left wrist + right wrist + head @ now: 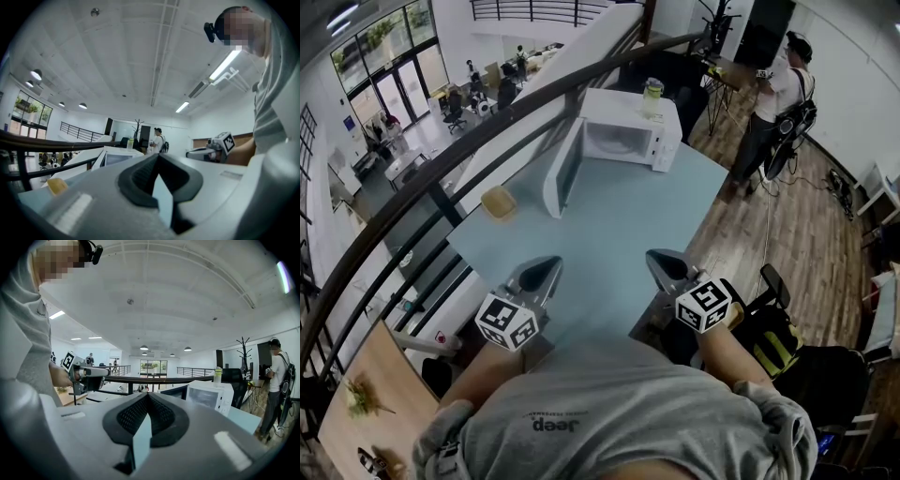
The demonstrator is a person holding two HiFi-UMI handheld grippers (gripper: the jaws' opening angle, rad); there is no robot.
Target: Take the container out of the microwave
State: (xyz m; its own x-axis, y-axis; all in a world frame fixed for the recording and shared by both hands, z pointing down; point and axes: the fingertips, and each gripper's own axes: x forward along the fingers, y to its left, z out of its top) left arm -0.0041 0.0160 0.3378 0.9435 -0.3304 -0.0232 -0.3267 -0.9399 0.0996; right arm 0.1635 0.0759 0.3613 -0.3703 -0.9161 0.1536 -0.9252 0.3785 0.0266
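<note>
The white microwave stands at the far end of the light blue table, its door swung open to the left; I can make out nothing inside it. A small tan container sits on the table left of the door, also seen in the left gripper view as a container. My left gripper and right gripper hover side by side over the near table edge, well short of the microwave. Both are shut and empty, jaws meeting at the tips, left gripper and right gripper.
A jar with a green lid stands on top of the microwave. A dark handrail runs along the table's left side. A person with a backpack stands on the wooden floor at the far right. A chair sits near my right.
</note>
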